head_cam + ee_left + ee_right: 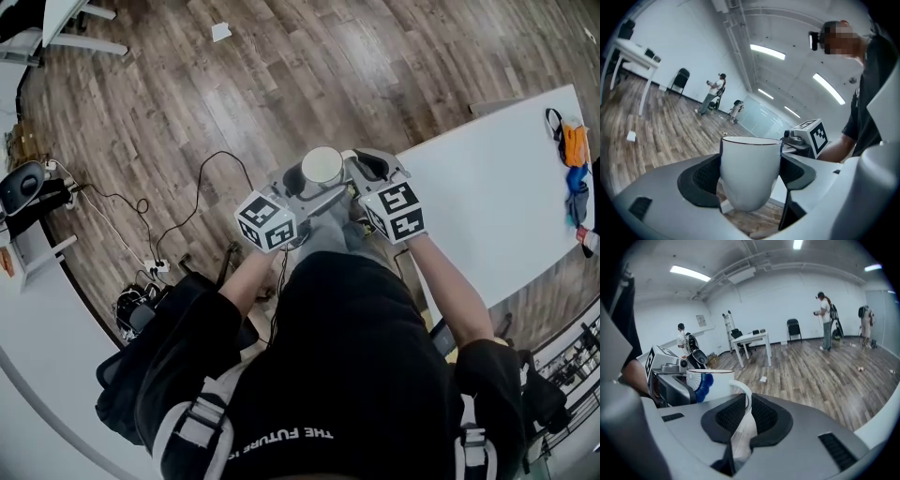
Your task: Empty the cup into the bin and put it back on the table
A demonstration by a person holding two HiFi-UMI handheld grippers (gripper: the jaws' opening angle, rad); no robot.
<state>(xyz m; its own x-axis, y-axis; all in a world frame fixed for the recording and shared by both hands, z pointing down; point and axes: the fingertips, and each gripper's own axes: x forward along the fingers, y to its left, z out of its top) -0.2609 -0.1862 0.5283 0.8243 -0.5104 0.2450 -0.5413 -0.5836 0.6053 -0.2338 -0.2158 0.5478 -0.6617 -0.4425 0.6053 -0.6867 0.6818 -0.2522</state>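
The white cup (pixel 322 167) is up in the air, just past the edge of the white table (pixel 497 197) and not on it. It is over the wood floor (pixel 234 84) beside the table. The cup stands straight up. The left gripper (pixel 750 176) has its two jaws pressed on the round sides of the cup. The right gripper (pixel 740 416) has its jaws squeezed on the cup's thin handle (pixel 745 392). The cup has a blue mark (pixel 704 385) on its side.
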